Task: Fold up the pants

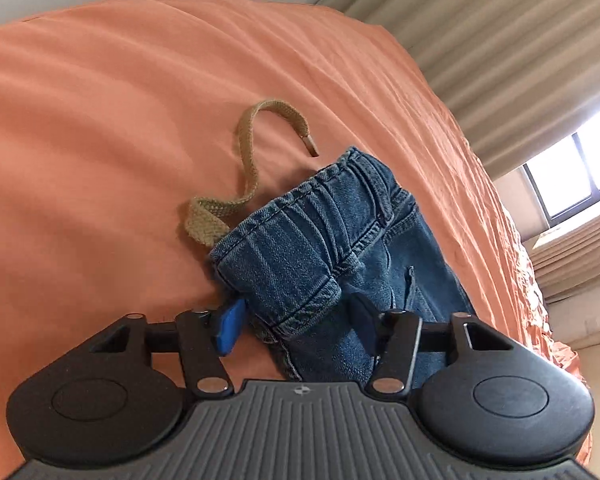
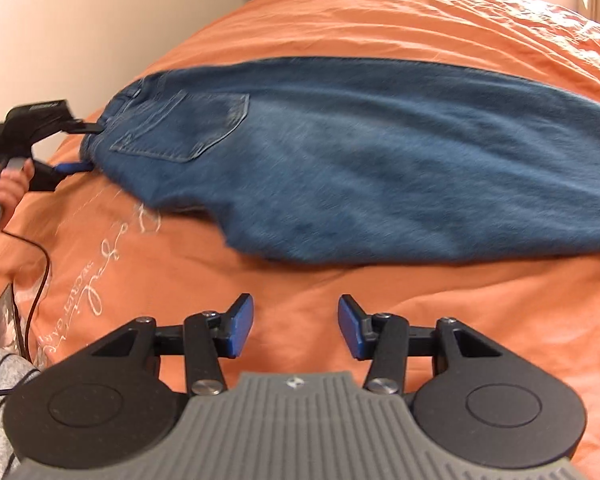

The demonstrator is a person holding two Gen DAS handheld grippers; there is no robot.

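From the left wrist view we see only the waist end of the pants (image 1: pixel 324 240); the legs run out of frame at 5 o'clock behind the left claw (image 1: pixel 296 320). One blue pad (image 1: pixel 230 328) shows at the folded waistband's corner, while the other finger sits dark against the denim, so we cannot tell whether the pads press the cloth or merely flank it. The waistband lies between the two fingers. A tan drawstring (image 1: pixel 248 168) snakes from the waistband toward 11 o'clock over the orange bed cover (image 1: pixel 100 140).

From the right wrist view the denim is smeared with blur, and its leg end is cut off by the frame at 3 o'clock. The pants (image 2: pixel 360 168) lie flat on the bed cover (image 2: pixel 300 280), back pocket (image 2: pixel 188 128) up, long axis running from the waist at 9 o'clock to the legs at 3 o'clock. The left claw (image 2: pixel 86 148), gripped by a hand (image 2: pixel 8 184), meets the waist edge, one finger above it and one below. The right claw (image 2: pixel 296 326) hovers apart over bare cover at 6 o'clock, nothing between its pads, clear of the pants. White embroidery (image 2: pixel 100 248) on the cover is too warped to read.
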